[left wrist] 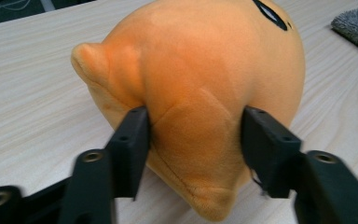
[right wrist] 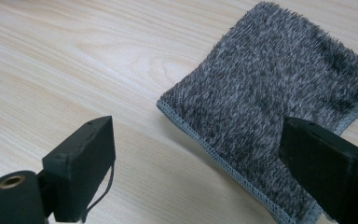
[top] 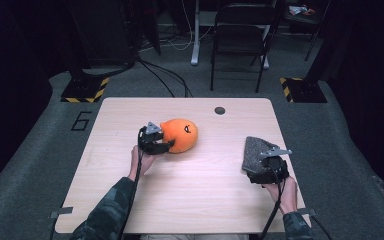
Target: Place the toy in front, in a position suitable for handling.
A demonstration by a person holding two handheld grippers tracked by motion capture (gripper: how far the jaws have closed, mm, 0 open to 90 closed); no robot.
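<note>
Grasp done: left gripper (left wrist: 193, 140) pinches orange plush (left wrist: 196, 88); right gripper (right wrist: 205, 168), spread, hovers at grey cloth's (right wrist: 279, 107) six o'clock edge; lifting probably remains.

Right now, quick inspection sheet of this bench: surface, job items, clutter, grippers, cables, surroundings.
Surface: light wood table, bare apart from the items below; small dark round hole near its far edge.
Job's things: orange plush toy left of centre, black stitched mark on it; grey fuzzy cloth lying flat at the right.
Clutter: nothing seen.
Grippers: left gripper has its pads pressed into the plush, denting it; right gripper open, jaws wide, one jaw over the cloth's near edge, not gripping.
Cables: one black cable trails from each gripper along the forearm; more cables on the floor beyond the table.
Surroundings: grey carpet, folding chair, yellow-black striped stand bases.
</note>
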